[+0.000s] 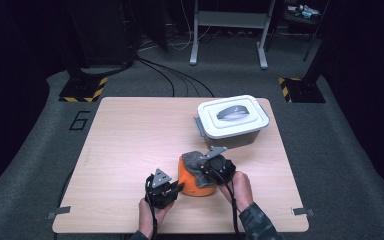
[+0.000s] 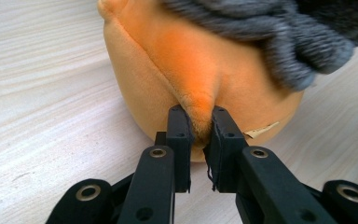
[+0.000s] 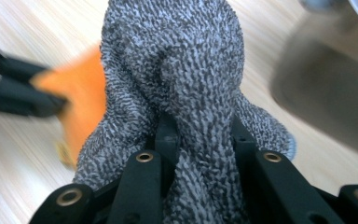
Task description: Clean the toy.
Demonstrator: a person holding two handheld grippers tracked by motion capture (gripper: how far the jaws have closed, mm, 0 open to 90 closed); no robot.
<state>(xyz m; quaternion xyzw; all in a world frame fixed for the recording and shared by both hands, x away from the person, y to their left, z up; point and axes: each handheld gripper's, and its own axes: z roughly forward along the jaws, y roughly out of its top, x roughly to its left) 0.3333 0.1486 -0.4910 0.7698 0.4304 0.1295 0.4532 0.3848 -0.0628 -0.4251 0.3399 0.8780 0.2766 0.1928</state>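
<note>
A soft pouch (image 1: 195,181) is set near the tabletop's (image 1: 125,145) near edge, with a cloth (image 1: 194,159) draped on it; a lidded box (image 1: 233,120) is placed behind, toward the far right corner.

Soft matt orange plush toy (image 2: 186,65), nubbly grey knitted cloth (image 3: 177,79), pale wood-grain table (image 1: 130,130), seemingly plastic box (image 1: 232,120)

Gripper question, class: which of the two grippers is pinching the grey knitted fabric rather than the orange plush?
The right gripper; its jaws clamp the grey knitted fabric, whereas the left gripper pinches a fold of the orange plush.
</note>
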